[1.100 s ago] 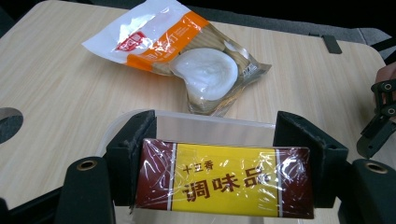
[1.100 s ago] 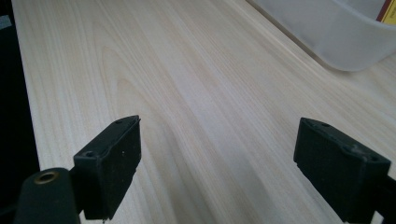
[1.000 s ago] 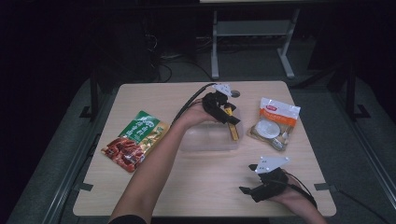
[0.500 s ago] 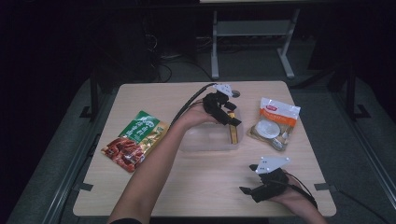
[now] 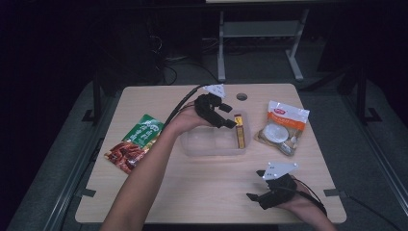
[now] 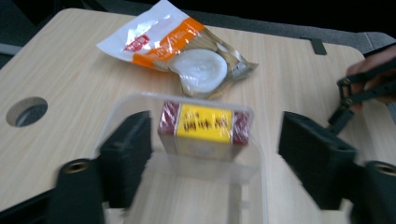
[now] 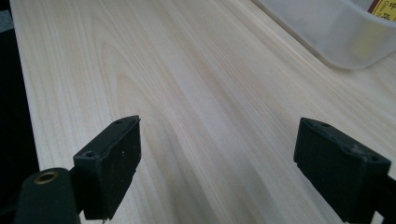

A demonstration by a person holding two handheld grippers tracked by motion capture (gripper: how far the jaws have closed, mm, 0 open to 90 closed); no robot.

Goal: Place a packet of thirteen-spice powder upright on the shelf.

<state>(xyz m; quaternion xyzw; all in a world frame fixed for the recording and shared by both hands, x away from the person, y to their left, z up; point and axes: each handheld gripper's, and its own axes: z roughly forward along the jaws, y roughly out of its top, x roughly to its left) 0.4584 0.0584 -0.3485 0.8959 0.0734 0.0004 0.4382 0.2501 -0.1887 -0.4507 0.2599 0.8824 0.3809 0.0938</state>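
1. The yellow box point(image 6: 203, 129) lies in the clear tub point(image 5: 214, 143), against the tub's right-hand end in the high view, straight ahead of my left gripper point(image 6: 215, 154) in the left gripper view and between the lines of its two jaws.

2. From above, the box's long axis runs across the tub's short width, toward and away from me. My left jaws look at one short end of it, so the label faces me square on.

3. My left jaws stand spread, well wider than the box, and have just been closing a little. Nothing is pinched: the pads are clear of the box on both sides, one inside the tub wall and one outside it.

4. My left gripper point(image 5: 216, 109) hangs over the tub's far rim, forearm stretched diagonally across the worktop point(image 5: 192, 192), jaws tilted down and to the right.

5. My right gripper point(image 5: 269, 190) rests low near the front right of the worktop, jaws spread wide over bare wood, with nothing between them. It is well apart from the box, so the left hand is the nearer one.

6. I judge the box is set down, and the left only has to lift clear of the tub.
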